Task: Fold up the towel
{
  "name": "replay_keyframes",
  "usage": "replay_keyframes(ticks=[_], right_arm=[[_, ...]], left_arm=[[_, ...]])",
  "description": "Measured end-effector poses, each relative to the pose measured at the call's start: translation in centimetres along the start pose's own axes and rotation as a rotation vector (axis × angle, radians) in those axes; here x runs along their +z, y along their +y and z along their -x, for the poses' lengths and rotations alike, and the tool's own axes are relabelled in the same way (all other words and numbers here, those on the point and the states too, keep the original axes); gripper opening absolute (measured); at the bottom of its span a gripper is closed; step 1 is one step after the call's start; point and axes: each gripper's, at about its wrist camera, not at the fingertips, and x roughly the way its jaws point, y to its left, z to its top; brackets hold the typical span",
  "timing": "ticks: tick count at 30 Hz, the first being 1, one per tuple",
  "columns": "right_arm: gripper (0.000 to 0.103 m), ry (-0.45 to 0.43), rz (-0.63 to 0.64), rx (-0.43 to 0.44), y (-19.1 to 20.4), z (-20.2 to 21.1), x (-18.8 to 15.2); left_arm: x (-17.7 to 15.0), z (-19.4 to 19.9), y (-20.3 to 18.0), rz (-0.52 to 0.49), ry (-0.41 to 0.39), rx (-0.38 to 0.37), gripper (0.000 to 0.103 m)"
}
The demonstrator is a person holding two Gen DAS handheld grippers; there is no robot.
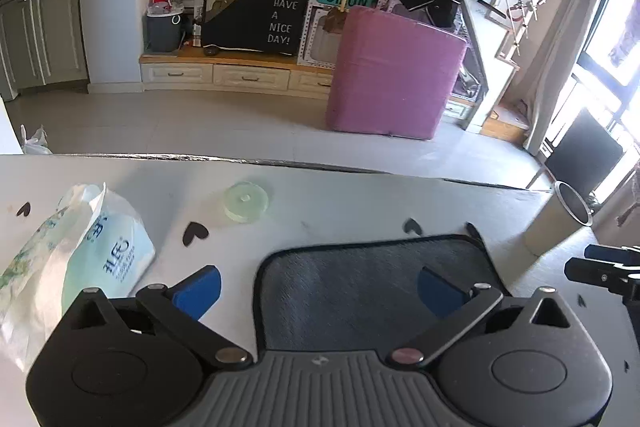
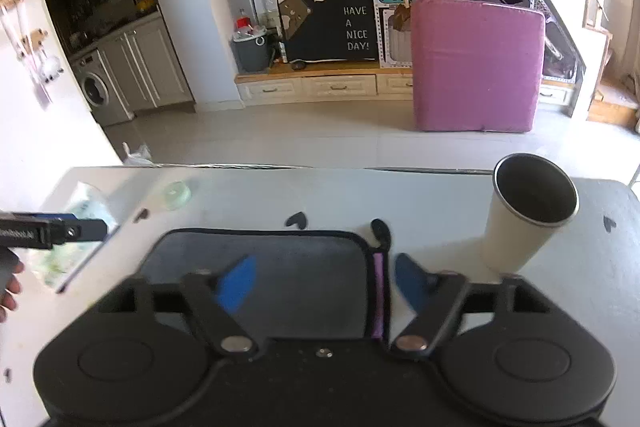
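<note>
Grey towel (image 1: 372, 287) flat on tabletop (image 1: 340, 195), under and between spread fingers of left gripper (image 1: 319, 289) and right gripper (image 2: 325, 281); both wide apart, gripping nothing. Cup (image 2: 524, 219) right of right fingers.

A cup (image 2: 528, 219) crowds the towel's (image 2: 260, 267) right, a plastic pack (image 1: 76, 267) its left.
</note>
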Motion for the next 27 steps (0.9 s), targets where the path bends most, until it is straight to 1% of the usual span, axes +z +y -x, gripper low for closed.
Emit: replay_keyframes(ticks=[2,4,5,10,13,17,22,27], right_arm=[[0.095,-0.014,-0.005,0.006,0.3,1.4,-0.2],[0.101,-0.030,-0.003,0.008,0.6,2.8,-0.4],[0.102,-0.037,-0.003,0.011,0.9,3.4,-0.5],[0.102,-0.050,-0.013,0.034,1.9,6.3,-1.2],[0.102,-0.057,0.002,0.028,2.6,8.0,-1.9],[0.102,-0.062,0.002,0.033,3.3,10.3,-2.8],[0.102,-0.074,0.003,0.022,4.0,13.2,-4.1],[0.102,-0.088,0.006,0.024,4.7,15.8,-5.6]], left_arm=[[-0.3,1.2,-0.8,-0.013,0.007,0.004,0.103],[-0.7,2.5,-1.4,-0.024,0.005,0.008,0.103],[-0.9,3.2,-1.7,-0.025,0.000,0.009,0.103],[-2.0,6.4,-2.8,-0.037,-0.027,0.020,0.103],[-2.8,8.1,-3.1,-0.034,-0.028,0.027,0.103],[-3.8,10.6,-3.5,-0.013,-0.032,0.016,0.103],[-5.3,13.6,-4.3,-0.043,-0.053,0.027,0.103],[-6.6,16.6,-4.9,-0.044,-0.074,0.018,0.103]])
